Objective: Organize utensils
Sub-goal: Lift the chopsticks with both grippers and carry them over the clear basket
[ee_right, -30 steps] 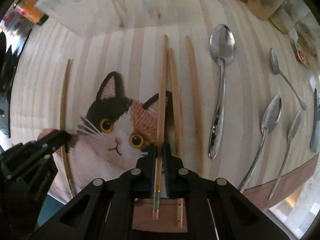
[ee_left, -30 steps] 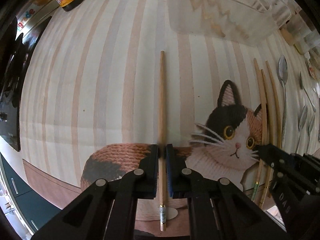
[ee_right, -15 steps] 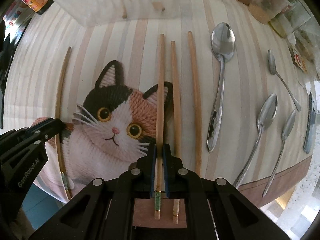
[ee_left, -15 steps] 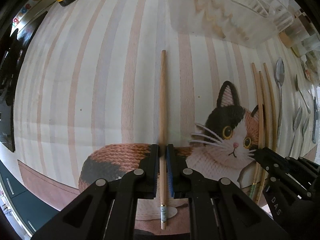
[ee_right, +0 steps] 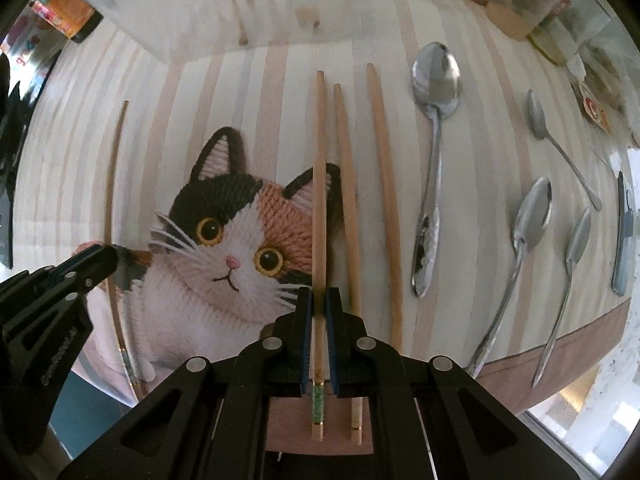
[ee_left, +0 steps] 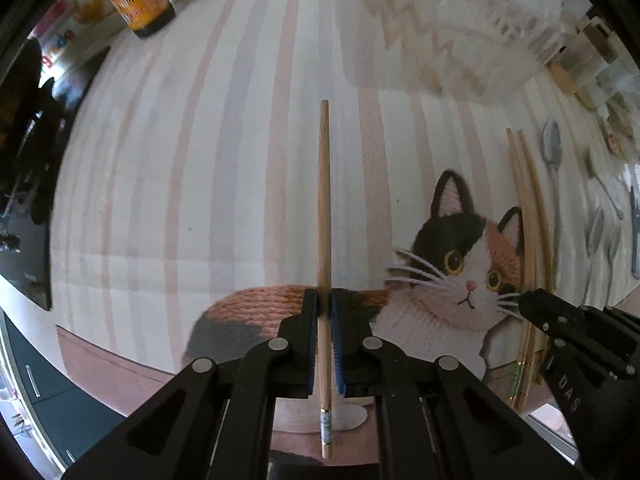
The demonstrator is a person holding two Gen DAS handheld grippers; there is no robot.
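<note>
My left gripper (ee_left: 324, 300) is shut on a wooden chopstick (ee_left: 323, 216) and holds it above the cat-print mat (ee_left: 224, 184). My right gripper (ee_right: 319, 298) is shut on another wooden chopstick (ee_right: 319, 184) with a green band at its end. Two more chopsticks (ee_right: 382, 184) lie on the mat just right of it. A large spoon (ee_right: 434, 128) and several smaller spoons (ee_right: 524, 236) lie further right. The left gripper shows at the left edge of the right wrist view (ee_right: 96, 260); the right gripper shows at the right of the left wrist view (ee_left: 528, 304).
A clear plastic organizer tray (ee_right: 224, 12) stands at the back of the mat; it also shows in the left wrist view (ee_left: 440, 40). A dark sauce bottle (ee_left: 136, 0) stands back left. Clear containers (ee_right: 560, 8) crowd the back right. The table edge runs along the near side.
Both grippers have lifted with their chopsticks; the mat and utensils look further below. The left view has swung slightly, bringing the bottle more into view.
</note>
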